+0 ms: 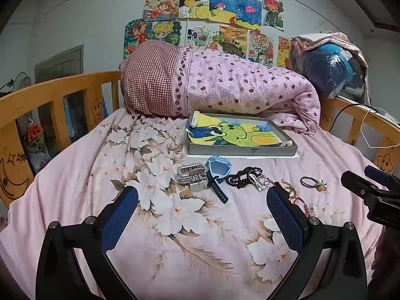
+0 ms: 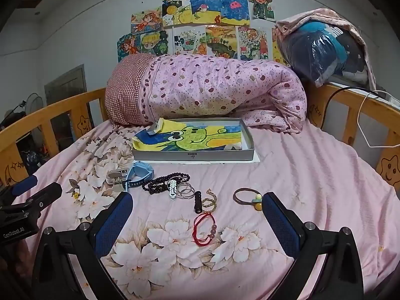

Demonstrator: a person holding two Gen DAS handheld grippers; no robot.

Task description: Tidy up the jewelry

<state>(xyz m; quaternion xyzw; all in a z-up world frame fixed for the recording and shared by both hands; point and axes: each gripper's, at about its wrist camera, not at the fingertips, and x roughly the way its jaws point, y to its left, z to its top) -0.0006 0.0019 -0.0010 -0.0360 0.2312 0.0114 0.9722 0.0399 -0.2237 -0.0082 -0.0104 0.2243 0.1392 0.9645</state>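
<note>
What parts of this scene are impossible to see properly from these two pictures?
- Red string bracelet: in the left wrist view, mostly behind a gripper finger.
- Tray floor: both views, covered by the frog drawing.
- Label on the tray's front wall: too small to read.
- Person holding the grippers: outside both views.

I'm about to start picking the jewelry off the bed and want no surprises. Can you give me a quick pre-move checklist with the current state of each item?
1. Left gripper open and holding nothing: ok.
2. Right gripper open and holding nothing: ok.
3. Grey tray within view and open on top: ok, though a frog drawing covers its floor.
4. Red string bracelet lying apart from the other pieces, free to pick: ok.
5. Dark bead strand separate from the metal rings and white clip: not ok, they overlap in one cluster.
6. Gold chain clear of the small black cylinder: cannot tell, they lie very close.
</note>
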